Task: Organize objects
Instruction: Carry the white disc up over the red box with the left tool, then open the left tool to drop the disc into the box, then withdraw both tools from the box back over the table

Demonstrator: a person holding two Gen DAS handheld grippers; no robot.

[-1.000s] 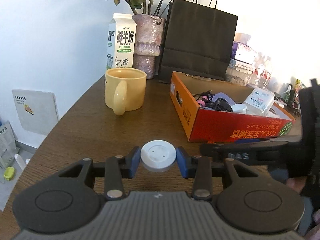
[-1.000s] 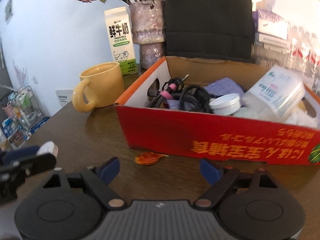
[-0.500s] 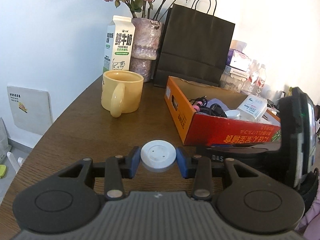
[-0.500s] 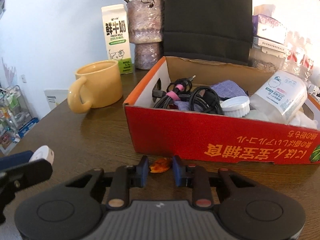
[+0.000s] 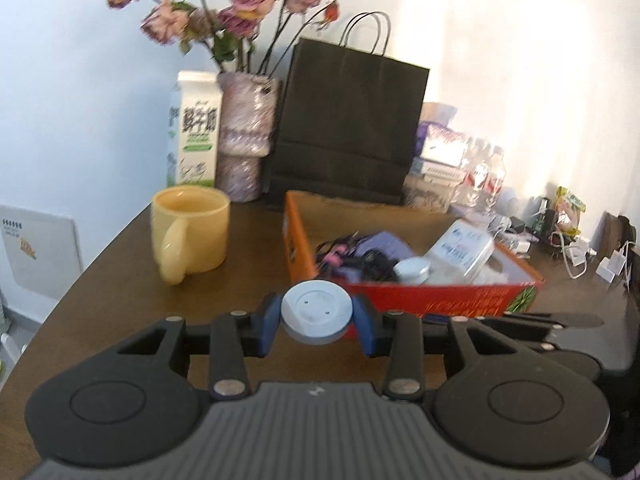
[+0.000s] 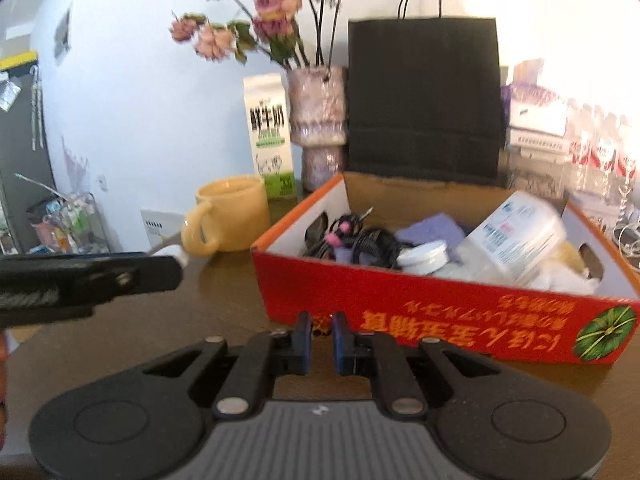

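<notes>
My left gripper (image 5: 317,314) is shut on a round white jar (image 5: 316,312) and holds it above the table, just in front of the red cardboard box (image 5: 432,298). My right gripper (image 6: 321,330) is shut on a small orange dried petal (image 6: 321,321), lifted in front of the box (image 6: 400,300). The box holds black cables (image 6: 360,240), a purple cloth (image 6: 430,232), a white round tin (image 6: 422,256) and a clear plastic container (image 6: 516,236). The left gripper's arm (image 6: 80,280) shows at the left of the right wrist view.
A yellow mug (image 5: 192,230), a milk carton (image 5: 194,132), a vase of dried roses (image 5: 246,136) and a black paper bag (image 5: 344,120) stand behind on the dark wooden table (image 5: 120,280). Bottles and clutter (image 5: 480,176) lie at the far right.
My right gripper closed on the orange petal and lifted it off the table. Both grippers rose, the left one still holding the white jar and nearing the box.
</notes>
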